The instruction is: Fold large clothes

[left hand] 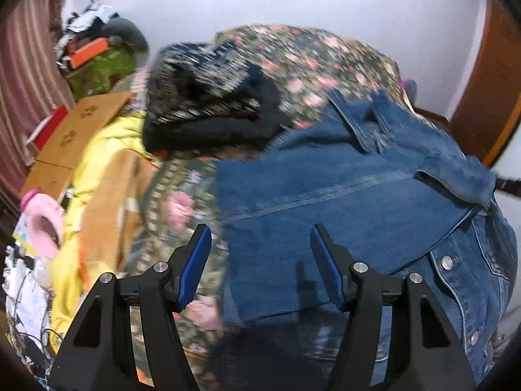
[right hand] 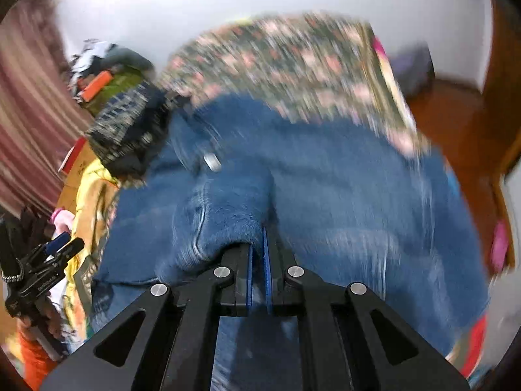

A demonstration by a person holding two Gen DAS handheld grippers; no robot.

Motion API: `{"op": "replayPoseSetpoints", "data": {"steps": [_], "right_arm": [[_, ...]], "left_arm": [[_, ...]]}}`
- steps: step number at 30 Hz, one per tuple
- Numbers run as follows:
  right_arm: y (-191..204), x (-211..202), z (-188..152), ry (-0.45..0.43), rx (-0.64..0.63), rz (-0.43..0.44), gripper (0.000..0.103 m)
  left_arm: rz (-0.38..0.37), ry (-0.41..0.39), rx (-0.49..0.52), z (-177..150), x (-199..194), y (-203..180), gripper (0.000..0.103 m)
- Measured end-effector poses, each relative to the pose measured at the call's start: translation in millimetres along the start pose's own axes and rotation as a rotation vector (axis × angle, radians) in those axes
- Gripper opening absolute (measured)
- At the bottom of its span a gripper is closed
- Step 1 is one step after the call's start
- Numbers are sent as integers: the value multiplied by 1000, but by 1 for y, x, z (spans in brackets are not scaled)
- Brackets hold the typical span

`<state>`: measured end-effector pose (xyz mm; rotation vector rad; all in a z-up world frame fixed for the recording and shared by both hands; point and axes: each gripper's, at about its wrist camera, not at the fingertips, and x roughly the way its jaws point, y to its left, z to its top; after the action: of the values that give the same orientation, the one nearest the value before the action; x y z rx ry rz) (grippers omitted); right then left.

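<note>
Right gripper (right hand: 259, 247) clamped on denim jacket (left hand: 342, 176) sleeve | left gripper (left hand: 260, 244) wide, empty | risk: heavy denim slips out, fold collapses

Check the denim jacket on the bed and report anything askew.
The denim jacket lies rumpled, not flat: one sleeve is flopped across its back and the collar is bunched. The right gripper pinches a fold; the left gripper is open.

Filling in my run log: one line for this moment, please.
left gripper: open, above denim jacket | right gripper: shut on denim jacket | floral bedspread underneath
</note>
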<state>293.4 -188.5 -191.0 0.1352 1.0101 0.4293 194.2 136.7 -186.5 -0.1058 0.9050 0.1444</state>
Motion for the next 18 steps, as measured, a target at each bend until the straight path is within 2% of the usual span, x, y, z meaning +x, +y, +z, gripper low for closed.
{"op": "replayPoseSetpoints", "data": {"steps": [1,3,5,6,10,11,14,18], "right_arm": [[-5,5,-6,6,13,10,3],[-2,0,-11,-35,-16,14,3],[10,-4,-10,-44,-80,-34,9],[23,-4,-9,-52,-144,-95,11],[38,-9,-12,-78,-303,-245,33],[33,-12,-14,-85,-315,-253,38],[19,-27,-19,-102,-299,-238,44],[-7,-46,-17,-127,-224,-235,45]], "left_arm": [[-7,18,10,-2,5,-6,62],[-25,54,36,-6,15,-20,62],[-41,90,62,-9,24,-32,62],[-49,103,74,-10,28,-39,62],[-98,123,124,-7,34,-65,62],[-104,122,136,-6,35,-70,62],[-135,119,192,1,37,-95,62],[-178,131,257,10,47,-131,62]]}}
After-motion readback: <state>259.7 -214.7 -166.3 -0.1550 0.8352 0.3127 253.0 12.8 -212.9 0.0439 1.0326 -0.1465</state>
